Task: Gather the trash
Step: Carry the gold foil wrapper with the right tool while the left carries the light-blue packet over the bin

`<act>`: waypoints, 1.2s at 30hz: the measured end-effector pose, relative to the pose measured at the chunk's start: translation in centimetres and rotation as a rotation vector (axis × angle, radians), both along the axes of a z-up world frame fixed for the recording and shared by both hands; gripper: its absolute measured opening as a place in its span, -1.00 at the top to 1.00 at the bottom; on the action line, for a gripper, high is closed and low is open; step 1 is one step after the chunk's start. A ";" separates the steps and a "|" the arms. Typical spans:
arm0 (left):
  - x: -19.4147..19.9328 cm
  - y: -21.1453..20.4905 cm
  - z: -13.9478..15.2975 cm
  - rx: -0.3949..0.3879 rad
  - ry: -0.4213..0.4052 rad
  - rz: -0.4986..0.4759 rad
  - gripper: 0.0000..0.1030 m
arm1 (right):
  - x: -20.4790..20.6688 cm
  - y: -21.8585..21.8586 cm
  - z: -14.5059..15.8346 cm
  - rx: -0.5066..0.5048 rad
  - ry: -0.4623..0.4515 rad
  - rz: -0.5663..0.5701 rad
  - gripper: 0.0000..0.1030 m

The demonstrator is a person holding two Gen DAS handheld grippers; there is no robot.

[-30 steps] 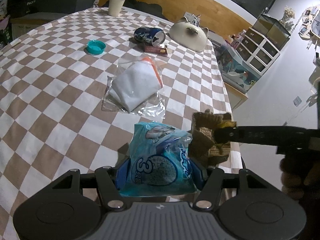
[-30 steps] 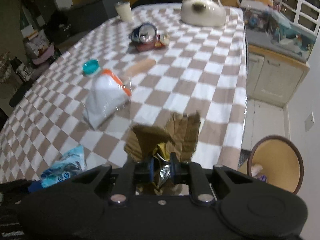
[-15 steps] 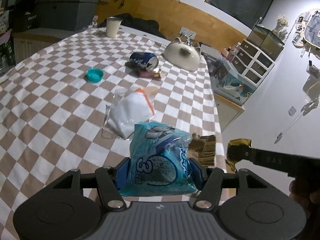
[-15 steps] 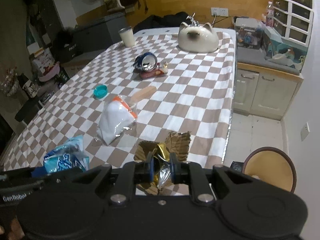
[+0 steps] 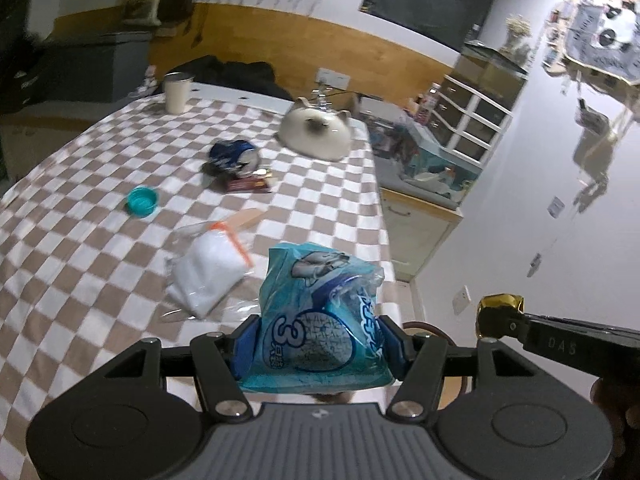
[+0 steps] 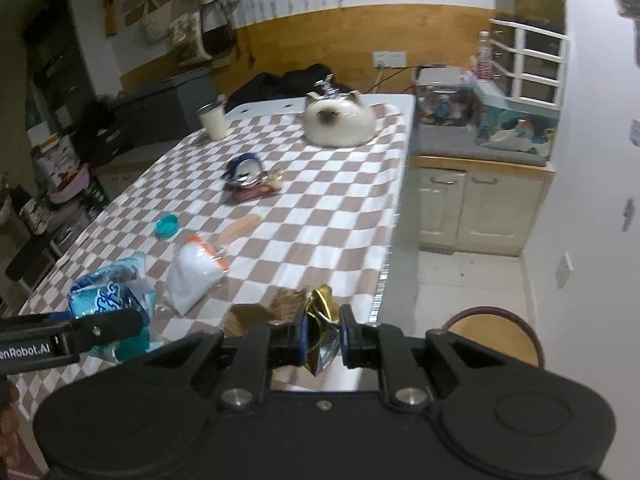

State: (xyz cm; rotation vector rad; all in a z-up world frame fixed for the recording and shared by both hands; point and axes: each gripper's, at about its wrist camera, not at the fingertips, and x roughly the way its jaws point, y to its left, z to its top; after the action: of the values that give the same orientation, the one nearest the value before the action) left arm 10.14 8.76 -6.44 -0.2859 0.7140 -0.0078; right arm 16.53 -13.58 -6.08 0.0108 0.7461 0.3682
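My left gripper [image 5: 320, 344] is shut on a crumpled blue snack bag [image 5: 320, 312], held up above the near edge of the checked tablecloth [image 5: 80, 240]. My right gripper [image 6: 324, 336] is shut on a crumpled gold foil wrapper [image 6: 320, 316]; it hangs by the table's right edge. Each gripper shows in the other's view: the right one [image 5: 496, 320] with the gold wrapper [image 5: 500, 303], the left one [image 6: 116, 322] with the blue bag [image 6: 108, 288]. A round bin [image 6: 496, 332] with a brown rim stands on the floor, below and right of the right gripper.
Torn brown paper [image 6: 260, 312] lies at the table's near edge. Further back lie a white pouch in clear plastic [image 5: 212, 272], a wooden stick [image 5: 244, 216], a teal lid [image 5: 142, 201], a blue can [image 5: 234, 156] on a dark wrapper, a cat-shaped object [image 5: 316, 136] and a cup [image 5: 176, 94].
Both grippers have risen away from the table with their loads. The right one has also drifted right past the table edge, and the brown paper stays behind on the cloth.
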 end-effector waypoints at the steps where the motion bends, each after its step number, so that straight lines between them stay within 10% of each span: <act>1: 0.3 -0.7 0.0 0.002 0.000 -0.012 -0.21 | 0.0 -0.7 0.0 0.003 -0.001 -0.013 0.70; 36: 18.7 -25.6 -7.1 0.001 0.223 -0.249 -0.21 | 12.7 -27.0 -6.8 0.037 0.173 -0.248 0.70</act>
State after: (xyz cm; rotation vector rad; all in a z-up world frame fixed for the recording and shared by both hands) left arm 28.84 -16.80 -13.50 -0.1968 0.9679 -0.2152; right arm 29.24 -40.58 -12.90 0.1705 0.8982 0.1446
